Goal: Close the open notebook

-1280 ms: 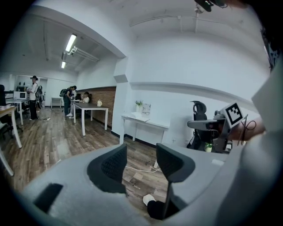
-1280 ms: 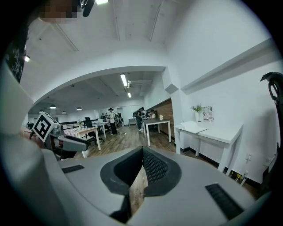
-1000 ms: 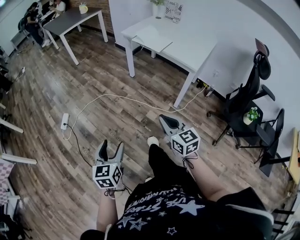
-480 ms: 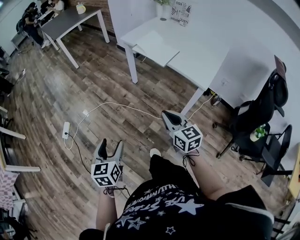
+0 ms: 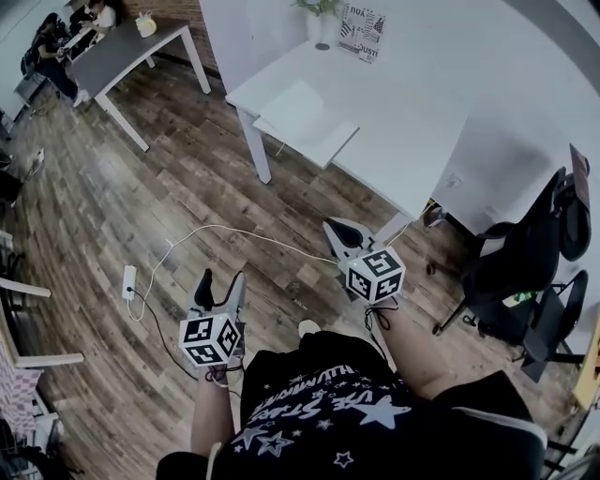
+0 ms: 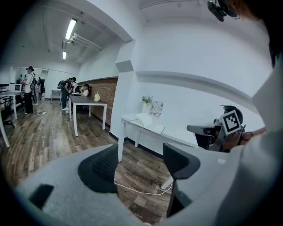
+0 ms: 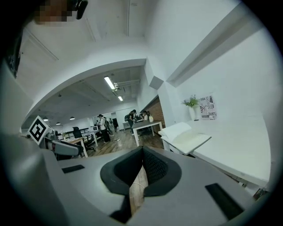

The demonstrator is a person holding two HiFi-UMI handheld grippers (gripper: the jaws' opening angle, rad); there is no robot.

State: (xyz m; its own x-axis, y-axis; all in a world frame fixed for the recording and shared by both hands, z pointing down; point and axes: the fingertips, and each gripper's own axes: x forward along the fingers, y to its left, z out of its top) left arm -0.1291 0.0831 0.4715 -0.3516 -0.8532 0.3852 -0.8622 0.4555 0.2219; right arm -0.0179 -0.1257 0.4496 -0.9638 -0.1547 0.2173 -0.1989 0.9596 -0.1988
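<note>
The open notebook (image 5: 305,122) lies flat with white pages at the near left corner of the white table (image 5: 422,103); it also shows in the left gripper view (image 6: 148,121) and the right gripper view (image 7: 185,137). My left gripper (image 5: 223,279) hangs over the wooden floor well short of the table, its jaws open with nothing between them (image 6: 137,165). My right gripper (image 5: 332,227) is closer, just before the table's near edge, and its jaws are shut and empty (image 7: 142,150). Neither gripper touches the notebook.
A white cable (image 5: 234,230) runs across the floor to a power strip (image 5: 128,279) on the left. Black office chairs (image 5: 525,272) stand at the right. A potted plant (image 5: 319,11) and a printed card (image 5: 361,28) sit at the table's back. A grey table (image 5: 122,52) with people is far left.
Both grippers and the person have moved forward across the floor toward the white table, which now sits nearer and larger in the head view. The right jaws stay shut.
</note>
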